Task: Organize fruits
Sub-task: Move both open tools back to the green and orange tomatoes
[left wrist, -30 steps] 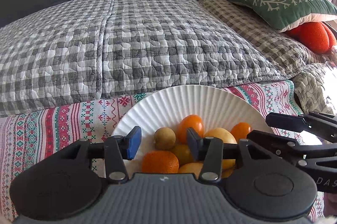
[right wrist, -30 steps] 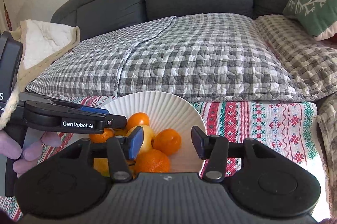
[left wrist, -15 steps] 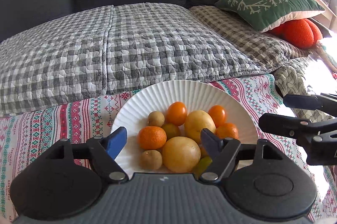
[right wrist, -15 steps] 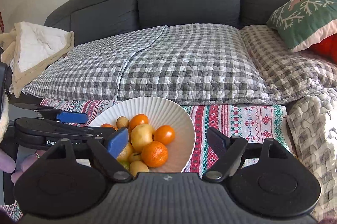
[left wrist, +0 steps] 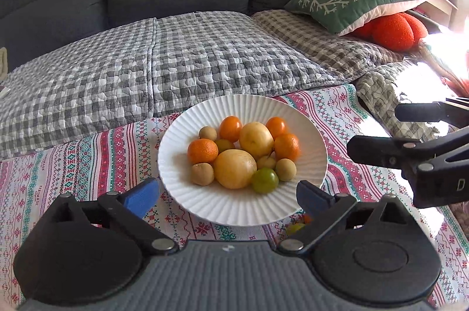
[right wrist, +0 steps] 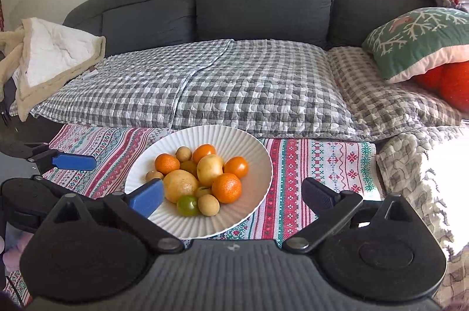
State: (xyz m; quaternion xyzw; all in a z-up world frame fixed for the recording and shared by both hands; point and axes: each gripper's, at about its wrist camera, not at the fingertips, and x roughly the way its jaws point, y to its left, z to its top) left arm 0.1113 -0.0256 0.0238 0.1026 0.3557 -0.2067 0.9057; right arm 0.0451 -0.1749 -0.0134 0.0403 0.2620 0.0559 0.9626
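fruits (left wrist: 243, 155): twelve in one white bowl (left wrist: 310, 135)

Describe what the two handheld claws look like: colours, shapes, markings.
Both are matte black plastic. The left claw has a ribbed grey-black body, two round lobes, linkage arms with silver rivets, and blue pads on the fingers. The right claw matches it, and seen from the left camera it carries part of a white lettered marking.

left gripper (left wrist: 228, 198) lower centre of frame, jaws just opened wide, nothing between them. right gripper (right wrist: 233, 194) same: wide, empty, lower centre.
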